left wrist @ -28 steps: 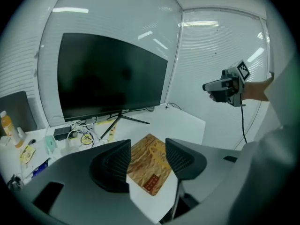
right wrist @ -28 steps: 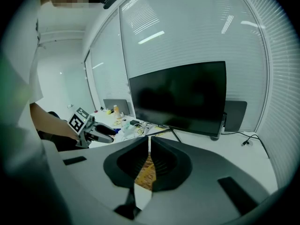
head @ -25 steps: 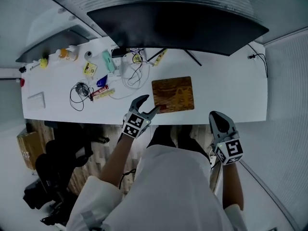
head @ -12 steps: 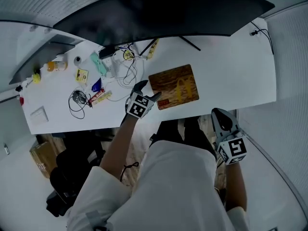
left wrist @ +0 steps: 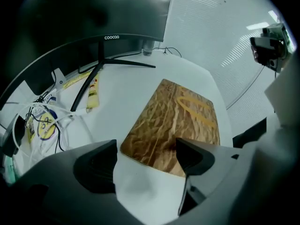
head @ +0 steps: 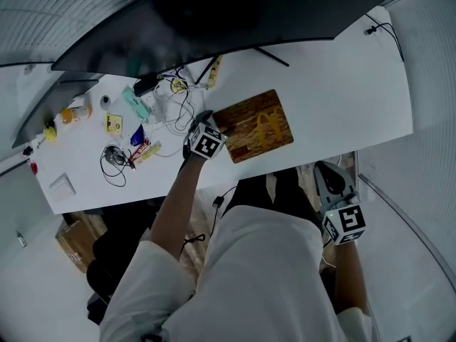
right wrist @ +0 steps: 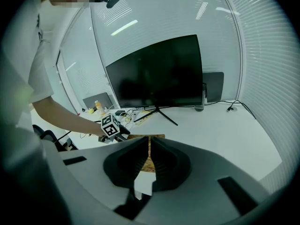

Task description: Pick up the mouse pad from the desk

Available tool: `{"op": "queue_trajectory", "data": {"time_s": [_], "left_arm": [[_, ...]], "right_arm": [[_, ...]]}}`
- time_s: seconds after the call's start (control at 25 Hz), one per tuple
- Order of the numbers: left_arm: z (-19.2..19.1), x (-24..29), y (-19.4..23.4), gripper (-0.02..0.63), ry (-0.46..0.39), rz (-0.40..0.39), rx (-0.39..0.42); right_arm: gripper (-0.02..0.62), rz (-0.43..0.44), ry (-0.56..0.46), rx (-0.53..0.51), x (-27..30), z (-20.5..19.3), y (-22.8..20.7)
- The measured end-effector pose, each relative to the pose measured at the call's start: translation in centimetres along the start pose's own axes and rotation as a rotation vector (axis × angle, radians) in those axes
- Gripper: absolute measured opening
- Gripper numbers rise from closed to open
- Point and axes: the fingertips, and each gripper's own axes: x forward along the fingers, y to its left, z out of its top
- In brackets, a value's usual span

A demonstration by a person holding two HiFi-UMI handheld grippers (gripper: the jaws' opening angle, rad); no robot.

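The mouse pad (head: 255, 127) lies flat on the white desk (head: 342, 84), in front of the dark curved monitor (head: 214, 13) and close to the desk's near edge. It is brown with a crumpled-paper look and a yellow arch mark, and it sits at a slant to the desk edge. To its left is a tangle of cables (head: 174, 102), with small packets scattered further left.

My left gripper (left wrist: 145, 154) points steeply down at the pad's left end, and its marker cube shows in the head view just beside that end. Its jaws have just been opening and stand wide apart. In the left gripper view, the pad's near corner and a patch of bare desk lie between them. The right-hand jaw tip overlaps the pad's edge in that view, but neither pad presses on it. I cannot tell whether the tips touch the desk.

My right gripper (head: 329, 180) hangs off the desk, on my side of its near edge and well apart from the pad. Its jaws are drawn together, leaving only a thin slit, with nothing gripped. Through that slit a strip of the pad shows on the desk beyond.
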Motion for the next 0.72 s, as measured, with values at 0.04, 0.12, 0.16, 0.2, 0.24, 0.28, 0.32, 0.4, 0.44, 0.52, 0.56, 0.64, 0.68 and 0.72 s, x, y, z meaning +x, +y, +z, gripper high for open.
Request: {"op": "queue_trajectory", "data": {"time_s": [0.04, 0.12, 0.16, 0.2, 0.24, 0.28, 0.32, 0.4, 0.44, 0.52, 0.56, 0.64, 0.68, 0.72], "left_arm": [[0.0, 0.0, 0.0, 0.385, 0.008, 0.005, 0.006], [0.0, 0.0, -0.1, 0.382, 0.013, 0.024, 0.015], [0.0, 0.0, -0.2, 0.382, 0.013, 0.035, 0.015], [0.0, 0.0, -0.2, 0.379, 0.015, 0.044, 0.014], [0.0, 0.0, -0.3, 0.374, 0.017, 0.049, 0.011], [-0.1, 0.0, -0.3, 0.368, 0.02, 0.052, 0.008], [-0.1, 0.0, -0.3, 0.364, 0.021, 0.053, 0.005], [0.0, -0.1, -0.5, 0.325, 0.02, 0.048, 0.003], [0.0, -0.1, -0.7, 0.295, 0.017, 0.044, 0.004], [0.1, -0.1, -1.2, 0.255, 0.004, 0.034, 0.001], [0.2, -0.1, -1.5, 0.224, -0.004, 0.029, -0.001], [0.3, -0.2, -2.3, 0.135, -0.022, 0.028, -0.001], [0.4, -0.3, -2.7, 0.102, -0.032, 0.033, -0.001], [0.5, -0.5, -3.1, 0.074, -0.043, 0.039, -0.005]], "right_arm": [[0.032, -0.006, 0.002, 0.006, 0.0, -0.1, -0.1], [0.032, -0.018, 0.005, 0.019, 0.0, -0.4, -0.4], [0.032, -0.024, 0.006, 0.025, 0.0, -0.5, -0.6], [0.032, -0.028, 0.007, 0.029, 0.0, -0.6, -0.6], [0.032, -0.031, 0.008, 0.031, 0.0, -0.7, -0.7], [0.032, -0.033, 0.009, 0.032, -0.1, -0.7, -0.7], [0.032, -0.035, 0.011, 0.033, -0.1, -0.7, -0.7], [0.032, -0.039, 0.014, 0.038, -0.2, -0.8, -0.8], [0.032, -0.041, 0.015, 0.041, -0.3, -0.8, -0.9], [0.032, -0.045, 0.015, 0.05, -0.4, -0.8, -1.0], [0.032, -0.048, 0.014, 0.052, -0.3, -0.8, -1.1], [0.032, -0.053, 0.013, 0.052, -0.4, -0.7, -1.1], [0.032, -0.055, 0.012, 0.05, -0.4, -0.7, -1.1], [0.032, -0.057, 0.009, 0.048, -0.5, -0.7, -1.1]]}}
